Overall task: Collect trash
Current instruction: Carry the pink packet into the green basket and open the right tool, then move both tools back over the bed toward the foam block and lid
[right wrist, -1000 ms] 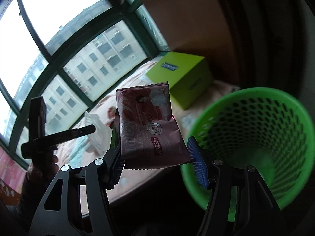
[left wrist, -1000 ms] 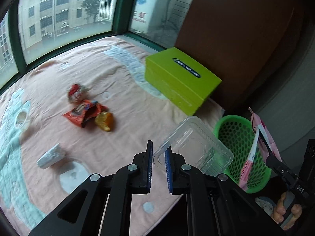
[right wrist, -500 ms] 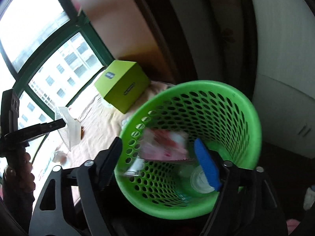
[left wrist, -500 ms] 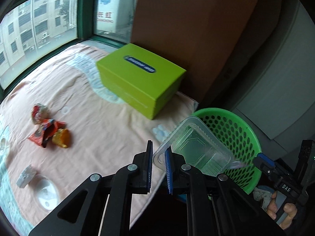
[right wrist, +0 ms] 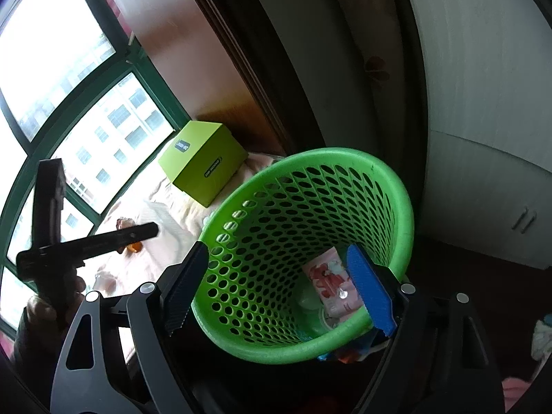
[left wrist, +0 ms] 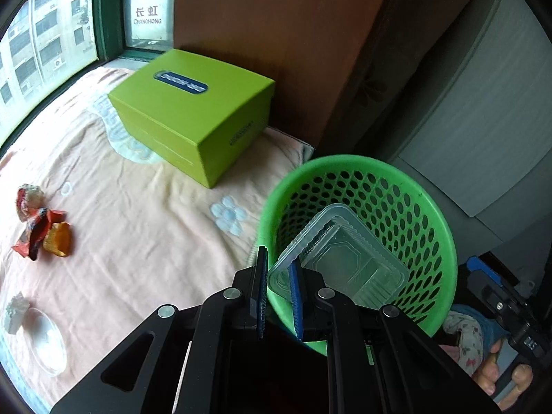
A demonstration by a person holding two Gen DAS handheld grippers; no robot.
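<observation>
The left tool grips a clear tray over the green bin; the right tool, empty, is opening. A window sign reads "CHANGHONG".

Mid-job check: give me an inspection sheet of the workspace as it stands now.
Surface: peach blanket, patterned.
Job's things: clear plastic tray over green basket; pink wrapper lies inside; red and orange wrappers, white scrap on the blanket.
Clutter: lime box, clear lid.
Grippers: left gripper shut on the tray's rim; right gripper opening, nothing between its pads.
Cables: nothing seen.
Surroundings: window, grey cabinet.
</observation>
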